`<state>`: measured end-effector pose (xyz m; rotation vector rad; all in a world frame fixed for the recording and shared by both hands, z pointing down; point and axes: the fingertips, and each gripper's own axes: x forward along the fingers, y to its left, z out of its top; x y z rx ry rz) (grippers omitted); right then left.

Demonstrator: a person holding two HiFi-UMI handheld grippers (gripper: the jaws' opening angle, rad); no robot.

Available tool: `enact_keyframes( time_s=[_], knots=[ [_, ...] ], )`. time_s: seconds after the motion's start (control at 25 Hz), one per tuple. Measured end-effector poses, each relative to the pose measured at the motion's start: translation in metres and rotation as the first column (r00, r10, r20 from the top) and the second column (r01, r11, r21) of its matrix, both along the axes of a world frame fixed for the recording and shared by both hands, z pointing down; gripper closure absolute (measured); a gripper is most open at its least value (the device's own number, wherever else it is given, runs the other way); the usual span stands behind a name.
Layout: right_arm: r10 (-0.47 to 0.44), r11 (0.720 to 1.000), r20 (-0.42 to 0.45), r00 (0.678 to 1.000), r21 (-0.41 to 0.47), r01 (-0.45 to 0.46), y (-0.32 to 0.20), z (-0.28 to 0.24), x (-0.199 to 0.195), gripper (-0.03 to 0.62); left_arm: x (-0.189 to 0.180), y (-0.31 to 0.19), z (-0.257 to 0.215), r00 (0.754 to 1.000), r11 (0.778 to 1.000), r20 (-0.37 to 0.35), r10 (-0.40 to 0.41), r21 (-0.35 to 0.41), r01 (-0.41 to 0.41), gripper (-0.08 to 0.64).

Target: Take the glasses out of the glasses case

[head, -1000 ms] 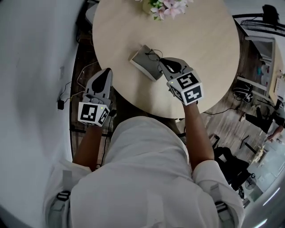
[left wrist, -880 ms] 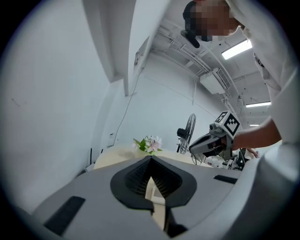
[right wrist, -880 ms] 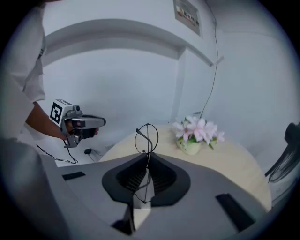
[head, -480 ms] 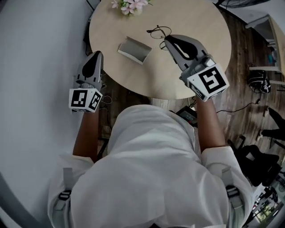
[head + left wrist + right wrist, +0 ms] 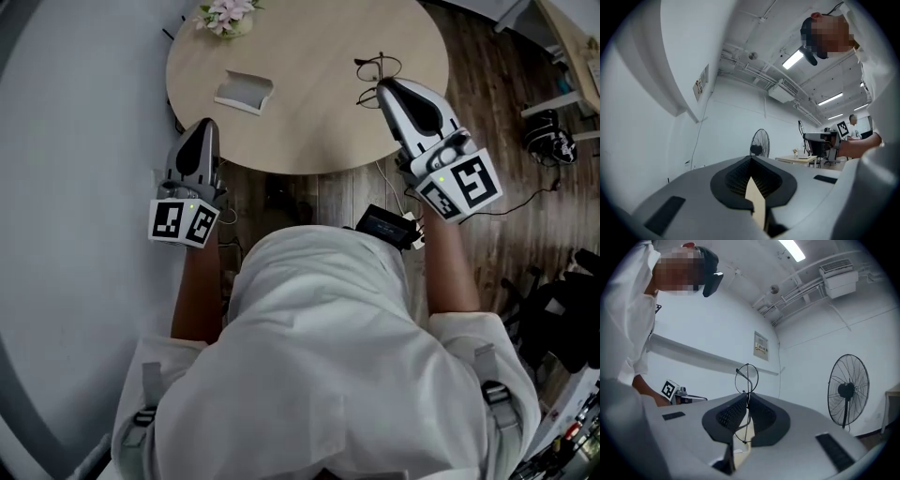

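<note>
Now the right hand-held gripper pinches the glasses, well clear of the case; setting them down looks next.

We are in an open office or lab workspace, not a home. Overhead we see a bare ceiling with exposed pipes, strip lights and a ceiling air conditioner. The walls are plain white, and one carries a small notice. A pedestal fan stands by the wall, and further back we see a desk and another person. Below us a round table with flowers stands on a wood floor where a cable lies.
</note>
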<state>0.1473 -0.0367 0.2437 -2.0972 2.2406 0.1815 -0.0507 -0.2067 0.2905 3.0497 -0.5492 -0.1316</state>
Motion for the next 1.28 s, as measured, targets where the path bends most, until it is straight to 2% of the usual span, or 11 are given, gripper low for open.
enact_keyframes(
  time_s=[0.24,0.6,0.8,0.96,1.28],
  knots=[
    [0.037,0.998,0.106,0.994,0.043,-0.042,0.068,0.018,-0.012,0.557,-0.015,0.068,-0.003,0.999,1.000,0.029,0.019,-0.006,-0.019,0.551],
    [0.074,0.997,0.193,0.978,0.000,-0.075,0.088,0.071,-0.038,0.557,-0.049,0.098,0.004,0.995,0.999,0.098,0.019,-0.039,-0.016,0.551],
    [0.087,0.996,0.197,0.977,-0.054,-0.078,0.084,0.103,-0.055,0.557,-0.048,0.108,0.027,0.991,0.997,0.120,0.053,-0.058,-0.047,0.551],
    [0.099,0.992,0.203,0.974,-0.091,-0.082,0.081,0.119,-0.051,0.557,-0.038,0.104,0.039,0.994,0.997,0.103,0.033,-0.074,-0.025,0.551],
    [0.106,0.989,0.176,0.979,-0.117,-0.086,0.081,0.122,-0.049,0.558,-0.032,0.104,0.032,0.997,0.999,0.078,0.003,-0.048,0.001,0.551]
  ],
)
